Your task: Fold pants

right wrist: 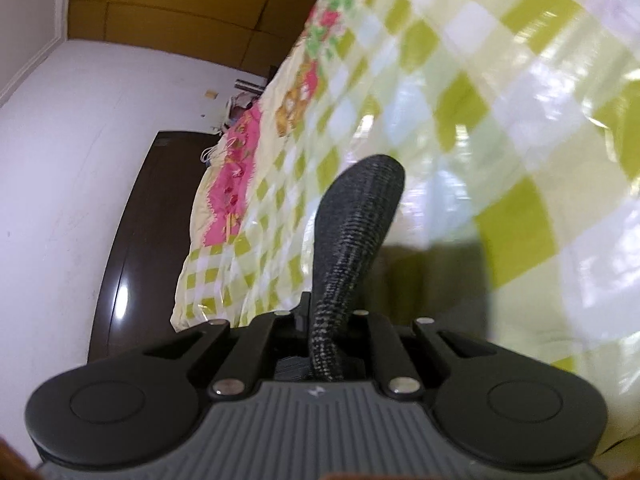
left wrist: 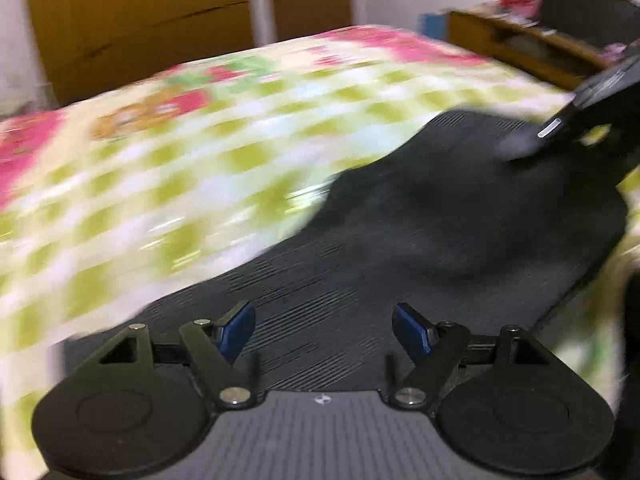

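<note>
I'm looking at a bed covered by a green-and-white checked bedspread [left wrist: 192, 152] with pink flowery borders. A wooden shelf [left wrist: 516, 46] is sitting past it, and a brown wardrobe [left wrist: 152, 12] is standing against the white wall [right wrist: 80, 128].

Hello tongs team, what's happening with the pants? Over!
Left tongs open, empty, above the pants. Right tongs shut on a fold of the fabric. Pants on the checked bedspread. Nothing in the way.

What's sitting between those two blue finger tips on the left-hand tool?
Nothing is gripped there. In the left wrist view, the left gripper stands open, and between its pads only the dark pants show, lying on the checked bedspread.
</note>
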